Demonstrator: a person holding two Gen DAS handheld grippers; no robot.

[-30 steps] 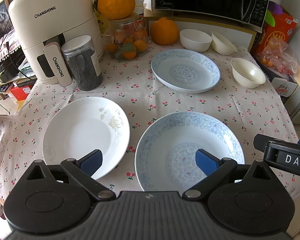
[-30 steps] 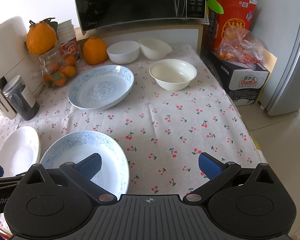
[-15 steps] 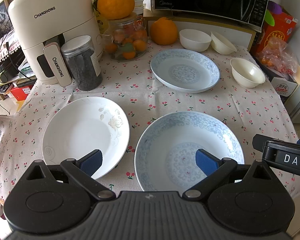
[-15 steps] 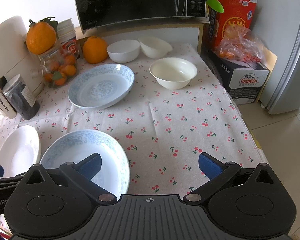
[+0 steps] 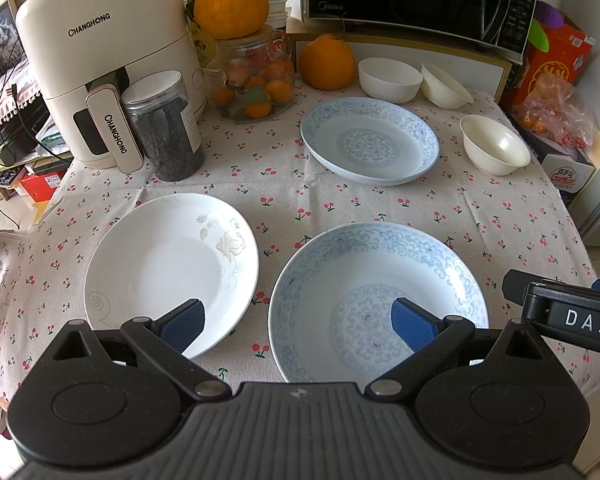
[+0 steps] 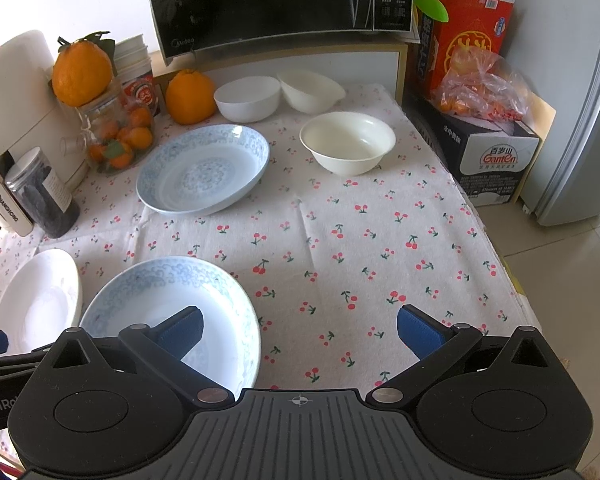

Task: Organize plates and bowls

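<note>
Both grippers hover over the table's near edge, fingers spread and empty. The near blue plate [image 5: 376,300] lies under the left gripper [image 5: 298,320], right of the white plate [image 5: 168,264]; the right gripper [image 6: 300,330] sits over bare cloth, so the left is nearer.

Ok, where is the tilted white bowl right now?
The tilted bowl lies at the back of the table below the microwave, leaning against the upright white bowl on its left; the left wrist view shows it back right.
</note>
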